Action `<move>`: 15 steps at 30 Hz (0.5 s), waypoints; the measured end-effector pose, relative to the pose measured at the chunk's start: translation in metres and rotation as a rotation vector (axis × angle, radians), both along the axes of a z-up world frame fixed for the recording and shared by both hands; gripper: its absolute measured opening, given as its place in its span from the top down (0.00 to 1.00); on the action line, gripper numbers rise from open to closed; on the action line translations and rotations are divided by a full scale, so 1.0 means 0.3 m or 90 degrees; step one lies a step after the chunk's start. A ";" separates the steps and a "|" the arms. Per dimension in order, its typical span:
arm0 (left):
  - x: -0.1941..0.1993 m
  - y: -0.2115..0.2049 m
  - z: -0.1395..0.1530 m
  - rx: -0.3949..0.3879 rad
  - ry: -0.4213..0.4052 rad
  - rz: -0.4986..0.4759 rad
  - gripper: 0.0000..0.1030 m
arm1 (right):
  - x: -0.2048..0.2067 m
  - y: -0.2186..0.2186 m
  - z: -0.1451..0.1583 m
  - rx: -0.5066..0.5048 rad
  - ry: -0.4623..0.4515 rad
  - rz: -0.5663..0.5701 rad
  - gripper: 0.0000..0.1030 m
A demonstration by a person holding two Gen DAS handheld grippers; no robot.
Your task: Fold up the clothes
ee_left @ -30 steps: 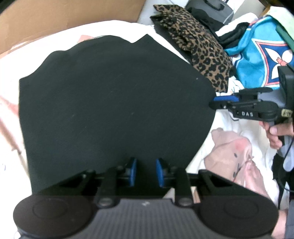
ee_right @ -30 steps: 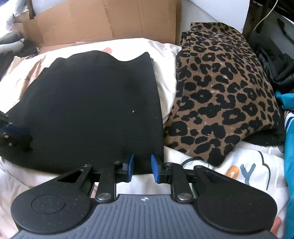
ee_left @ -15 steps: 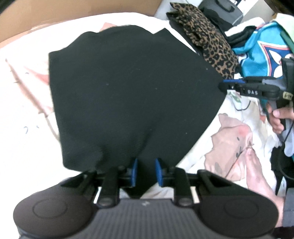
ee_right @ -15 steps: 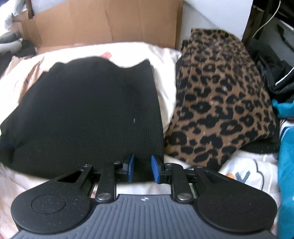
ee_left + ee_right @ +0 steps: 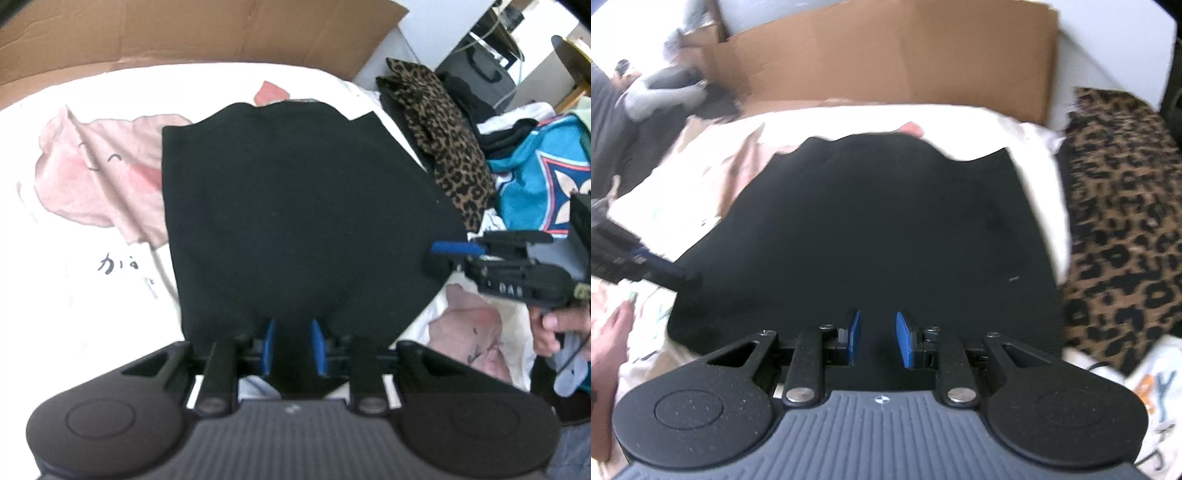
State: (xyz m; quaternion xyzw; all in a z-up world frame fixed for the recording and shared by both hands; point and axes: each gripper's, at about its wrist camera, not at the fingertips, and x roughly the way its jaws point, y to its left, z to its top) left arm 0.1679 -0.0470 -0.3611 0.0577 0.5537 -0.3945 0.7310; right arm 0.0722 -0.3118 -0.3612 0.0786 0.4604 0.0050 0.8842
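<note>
Black garment, near hem hidden behind left hand-held gripper

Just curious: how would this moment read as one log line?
step: folding | left gripper: shut on black garment | right gripper: shut on it | beside: leopard cloth

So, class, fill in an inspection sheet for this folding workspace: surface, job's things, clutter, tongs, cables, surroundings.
Surface: white printed bedsheet.
Job's things: black knit garment spread flat, near edge lifted.
Clutter: leopard-print garment; teal printed fabric; pink cloth.
Tongs: left tongs and right tongs each clamp the black garment's near edge.
Cables: thin cable under the hand.
Surroundings: cardboard sheet; dark bag.
</note>
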 end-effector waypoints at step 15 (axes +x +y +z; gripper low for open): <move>-0.002 0.002 -0.127 0.066 0.049 -0.020 0.79 | -0.018 0.059 -0.088 0.002 0.040 0.058 0.69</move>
